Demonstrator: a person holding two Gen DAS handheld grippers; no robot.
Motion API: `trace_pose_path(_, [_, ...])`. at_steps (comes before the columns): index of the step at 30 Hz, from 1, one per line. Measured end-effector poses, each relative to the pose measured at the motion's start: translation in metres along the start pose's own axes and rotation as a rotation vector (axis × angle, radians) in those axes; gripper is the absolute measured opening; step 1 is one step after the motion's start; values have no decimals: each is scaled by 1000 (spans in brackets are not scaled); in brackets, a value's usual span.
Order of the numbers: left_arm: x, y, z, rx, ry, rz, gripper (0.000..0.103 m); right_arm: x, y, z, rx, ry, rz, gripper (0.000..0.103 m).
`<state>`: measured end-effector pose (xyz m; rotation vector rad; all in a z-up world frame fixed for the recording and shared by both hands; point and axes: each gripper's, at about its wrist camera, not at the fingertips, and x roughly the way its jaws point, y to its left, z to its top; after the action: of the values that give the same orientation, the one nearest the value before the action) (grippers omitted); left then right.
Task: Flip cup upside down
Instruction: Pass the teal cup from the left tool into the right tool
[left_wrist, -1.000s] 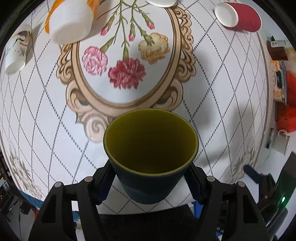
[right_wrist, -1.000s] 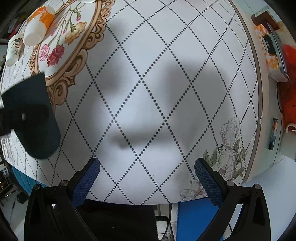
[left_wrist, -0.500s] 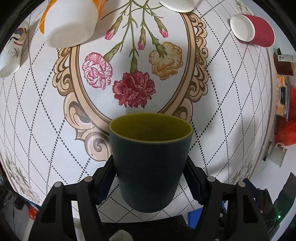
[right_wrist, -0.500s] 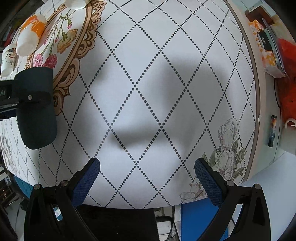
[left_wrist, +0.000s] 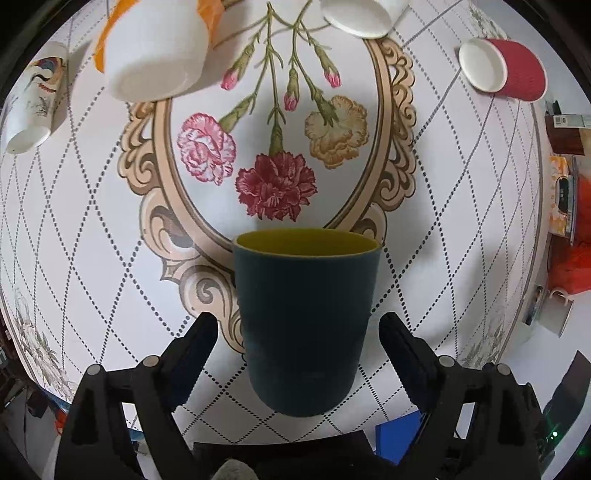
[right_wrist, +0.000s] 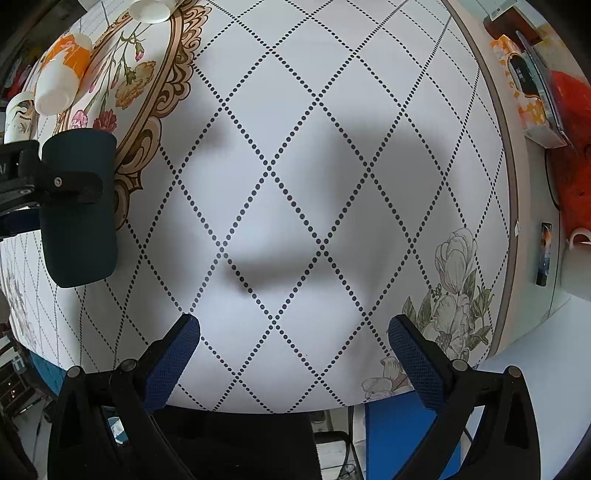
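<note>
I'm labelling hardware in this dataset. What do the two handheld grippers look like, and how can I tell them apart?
Both share a black plastic frame with two angled fingers and round silver pivot screws. The right gripper has blue mesh-textured pads on the inner faces of its fingers. The left gripper shows plain black finger pads here. No cables or sleeves are visible.

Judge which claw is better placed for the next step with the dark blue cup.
Left. The left claw straddles the dark blue cup, its fingers just off the walls, so it could probably re-close or back away. The right claw hangs open over the tablecloth, with the cup far to its left.
</note>
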<state>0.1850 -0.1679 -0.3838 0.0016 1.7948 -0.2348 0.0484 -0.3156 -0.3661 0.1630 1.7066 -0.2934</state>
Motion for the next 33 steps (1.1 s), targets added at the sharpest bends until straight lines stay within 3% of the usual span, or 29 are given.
trace_pose_path(7, [-60, 24, -17, -17, -114, -33, 89, -31, -1, -9, 8, -33, 88, 103])
trace_pose_path(10, [-85, 48, -33, -26, -186, -24, 89, -54, 14, -11, -68, -74, 107, 103])
trace_pose_path(14, [-95, 83, -63, -74, -247, 17, 89, -81, 48, -13, -278, -133, 19, 103])
trace_pose_path(23, [-79, 151, -113, -252, -257, -16, 89, -106, 115, 7, -565, -126, -88, 103])
trace_pose_path(29, [-64, 175, -129, -332, -249, -46, 89, -110, 154, 6, -783, -134, -205, 103])
trace_pose_path(33, [-49, 183, -137, -375, -236, -62, 89, -110, 178, -1, -998, -159, -332, 103])
